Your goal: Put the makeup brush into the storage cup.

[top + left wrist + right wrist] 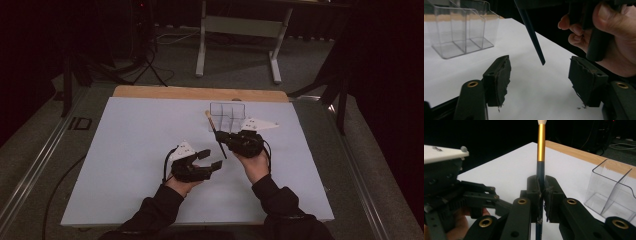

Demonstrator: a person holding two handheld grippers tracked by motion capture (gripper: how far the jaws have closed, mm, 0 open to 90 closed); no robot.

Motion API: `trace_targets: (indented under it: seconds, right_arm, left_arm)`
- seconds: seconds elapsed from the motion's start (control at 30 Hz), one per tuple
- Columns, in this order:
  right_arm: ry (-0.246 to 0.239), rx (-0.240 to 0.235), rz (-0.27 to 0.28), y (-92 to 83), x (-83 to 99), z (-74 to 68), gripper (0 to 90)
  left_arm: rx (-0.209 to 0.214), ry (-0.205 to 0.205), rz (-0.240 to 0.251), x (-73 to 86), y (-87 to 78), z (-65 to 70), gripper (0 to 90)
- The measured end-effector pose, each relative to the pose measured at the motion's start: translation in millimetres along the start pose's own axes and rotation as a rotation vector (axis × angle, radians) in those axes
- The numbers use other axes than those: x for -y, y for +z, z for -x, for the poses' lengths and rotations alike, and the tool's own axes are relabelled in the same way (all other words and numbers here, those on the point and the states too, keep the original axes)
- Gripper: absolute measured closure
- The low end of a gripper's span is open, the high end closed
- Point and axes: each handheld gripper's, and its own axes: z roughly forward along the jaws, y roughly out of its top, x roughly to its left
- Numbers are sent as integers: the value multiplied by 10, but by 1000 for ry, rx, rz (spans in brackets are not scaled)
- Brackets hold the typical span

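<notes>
A slim brush (pixel 215 133) with a dark handle, a gold band (pixel 540 143) and a pale tip is held above the white table sheet (pixel 130 150). My right gripper (pixel 223 138) is shut on its handle, with both jaws pressed against it in the right gripper view (pixel 542 185). The brush's dark lower end (pixel 534 41) hangs a little above and between the jaws of my left gripper (pixel 541 82). In the high view the left gripper (pixel 212 159) stands open and holds nothing, just left of the brush's lower end. A clear plastic divided organizer (pixel 227 113) stands behind the brush.
The organizer (pixel 461 32) has several upright compartments (pixel 614 187). A wooden table edge (pixel 200 93) runs along the back of the sheet. A white desk frame (pixel 240 30) and cables lie on the floor beyond. A person's hand (pixel 616 37) holds the right gripper.
</notes>
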Motion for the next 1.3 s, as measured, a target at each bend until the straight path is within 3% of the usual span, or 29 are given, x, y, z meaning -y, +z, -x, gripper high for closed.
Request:
trace_targets:
  seconds: [0.2,0.37,0.63,0.73,0.97,1.3]
  right_arm:
    - [-2,-5,-3,17,9,-8,830]
    - [-1,-4,-4,25,17,-13,830]
    - [-11,-7,-10,41,15,-29,830]
    - [-16,-3,-13,43,18,-29,830]
    - [-24,-1,-9,31,14,-35,830]
    - [-40,-1,-4,19,-6,-61,828]
  left_arm:
    - [5,-15,6,-15,100,11,445]
    - [-18,-45,2,-19,191,1,516]
    - [-35,-116,9,-30,299,-28,730]
    - [-44,-116,9,-36,307,-28,797]
    - [-48,-173,4,-48,287,-74,848]
    - [-70,-144,1,-73,265,-51,854]
